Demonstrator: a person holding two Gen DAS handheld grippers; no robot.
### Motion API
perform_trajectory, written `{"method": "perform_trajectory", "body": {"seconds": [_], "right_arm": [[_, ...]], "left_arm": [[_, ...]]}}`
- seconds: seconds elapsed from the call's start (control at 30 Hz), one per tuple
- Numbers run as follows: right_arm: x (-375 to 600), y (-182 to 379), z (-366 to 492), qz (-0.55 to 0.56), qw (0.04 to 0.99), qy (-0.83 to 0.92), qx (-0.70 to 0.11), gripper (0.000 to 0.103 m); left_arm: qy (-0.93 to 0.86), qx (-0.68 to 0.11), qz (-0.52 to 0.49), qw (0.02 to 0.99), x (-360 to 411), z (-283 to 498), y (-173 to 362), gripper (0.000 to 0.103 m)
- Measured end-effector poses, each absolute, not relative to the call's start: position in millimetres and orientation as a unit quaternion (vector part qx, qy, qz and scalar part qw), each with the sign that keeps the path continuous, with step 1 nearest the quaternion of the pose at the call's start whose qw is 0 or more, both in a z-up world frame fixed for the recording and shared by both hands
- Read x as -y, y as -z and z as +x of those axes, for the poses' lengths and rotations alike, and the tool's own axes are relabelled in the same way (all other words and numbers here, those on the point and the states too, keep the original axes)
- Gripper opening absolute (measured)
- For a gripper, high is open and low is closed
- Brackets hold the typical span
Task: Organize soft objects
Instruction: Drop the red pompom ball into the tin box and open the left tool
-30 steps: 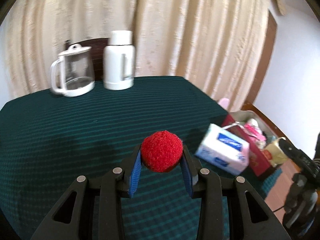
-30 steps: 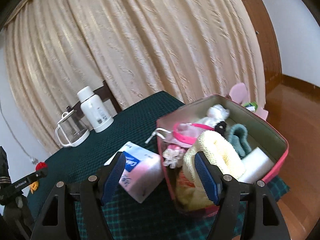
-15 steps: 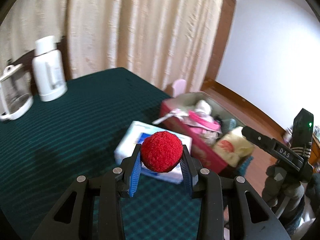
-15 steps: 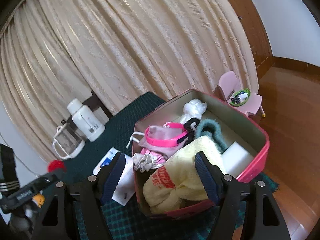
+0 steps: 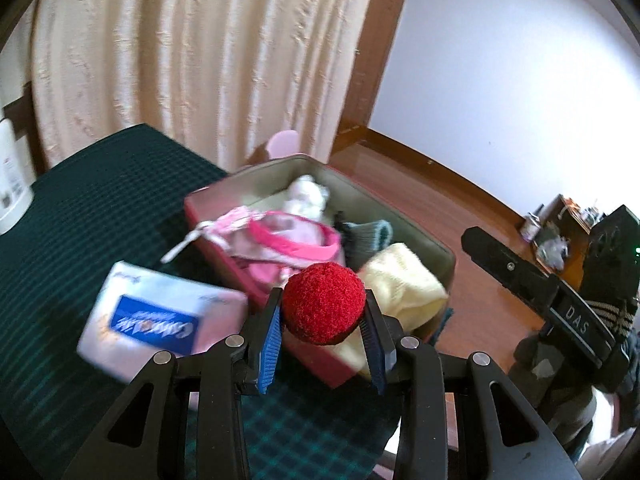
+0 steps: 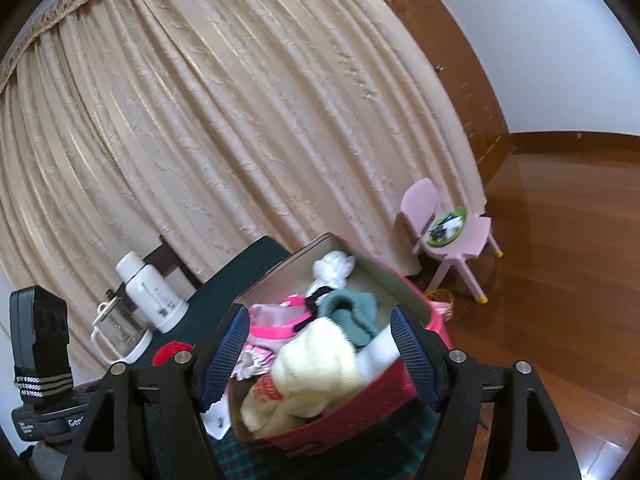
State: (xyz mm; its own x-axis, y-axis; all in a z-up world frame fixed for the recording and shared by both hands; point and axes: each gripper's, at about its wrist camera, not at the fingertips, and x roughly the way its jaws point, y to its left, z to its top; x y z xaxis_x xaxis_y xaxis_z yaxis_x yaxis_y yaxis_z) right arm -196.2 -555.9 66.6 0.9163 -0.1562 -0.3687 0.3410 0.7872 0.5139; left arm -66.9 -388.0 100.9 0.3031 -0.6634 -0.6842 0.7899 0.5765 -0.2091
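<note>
Right, the left gripper [image 5: 322, 334] has the red pompom ball [image 5: 324, 302] pinched between its blue fingers [image 5: 269, 344], and it hangs just short of the red box [image 5: 320, 364], over the near wall by the corner of the green checked surface [image 5: 80, 208]. The box is already crowded: pink garment [image 5: 288, 236], white fluffy bit [image 5: 306, 196], teal knit piece [image 5: 366, 236], yellow towel [image 5: 404, 280] bulging at the front. A tissue pack [image 5: 160, 320] sits on the cloth just beside the box, touching or nearly so.

From the other side, the right gripper [image 6: 320, 356] stands wide with nothing held, its fingers framing the box from the near end.

The step looks like dropping the ball in. Best bet, I'd say: carry it forward past the rim, above a lower pocket rather than the towel's hump, since a round, springy ball could roll off a mound and out. Release low, not from height. The empty gripper should hold clear of the drop path, or steady the box wall.
</note>
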Motion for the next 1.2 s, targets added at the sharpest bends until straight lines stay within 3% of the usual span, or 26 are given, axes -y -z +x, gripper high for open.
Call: {"method": "perform_trajectory", "body": {"seconds": [0.47, 0.63, 0.97, 1.2], "right_arm": [[563, -58, -200, 0.294, 0.93, 0.148, -0.161, 0.076], [563, -56, -200, 0.294, 0.929, 0.153, -0.164, 0.076], [562, -55, -200, 0.293, 0.928, 0.156, -0.168, 0.076], [558, -57, -201, 0.278, 0.93, 0.166, -0.175, 0.084]], "left_arm": [[0.469, -0.376, 0.091, 0.794, 429, -55, -80, 0.038], [0.472, -0.382, 0.086, 0.79, 430, -53, -73, 0.06], [0.465, -0.366, 0.07, 0.803, 413, -63, -83, 0.063], [0.403, -0.325, 0.075, 0.852, 384, -72, -106, 0.08]]}}
